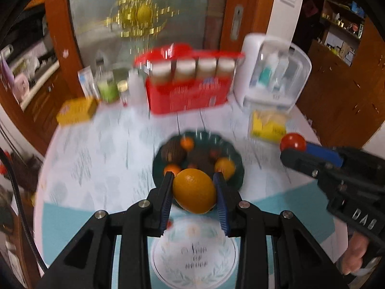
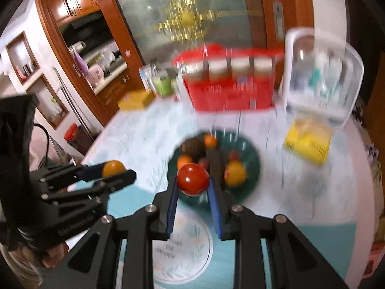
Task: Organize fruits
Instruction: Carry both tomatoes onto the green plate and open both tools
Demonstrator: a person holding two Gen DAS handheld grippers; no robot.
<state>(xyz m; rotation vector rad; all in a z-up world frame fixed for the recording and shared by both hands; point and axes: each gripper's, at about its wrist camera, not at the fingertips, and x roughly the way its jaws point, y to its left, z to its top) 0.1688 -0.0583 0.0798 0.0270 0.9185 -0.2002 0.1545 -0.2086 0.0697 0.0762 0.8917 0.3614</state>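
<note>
Left wrist view, nearest first: the left gripper (image 1: 194,185) has its jaws clamped on an orange (image 1: 194,191), held in the air above the table (image 1: 96,156) with the blue pads pressing its two sides; the fruit looks firm and fairly heavy, its waxy skin likely a little slippery, so a hold across its widest part, as here, seems safest. Right wrist view shows the right gripper (image 2: 193,183) closed on a tomato (image 2: 193,179), gripped at mid-girth; I judge it light, smooth and easily bruised, so the pads should squeeze no harder than needed. Under both grippers, towards the near edge of the table, lies a round white mat (image 1: 195,252) with a leafy print, on a teal patch of the cloth. Beyond, about the middle of the table, sits a dark green plate (image 1: 237,168) with a scalloped rim; it holds several small oranges, some small red fruits and two dark brown rough-skinned ones that blur keeps me from naming. Farther off, a yellow box (image 1: 268,126) lies towards the right edge and another yellow box (image 1: 77,110) towards the left; at the far edge stand a red basket (image 1: 187,94) of jars, some bottles and a clear-fronted white case (image 1: 274,72). Behind the table rise wooden doors with frosted glass; a kitchen shows off to the left.
</note>
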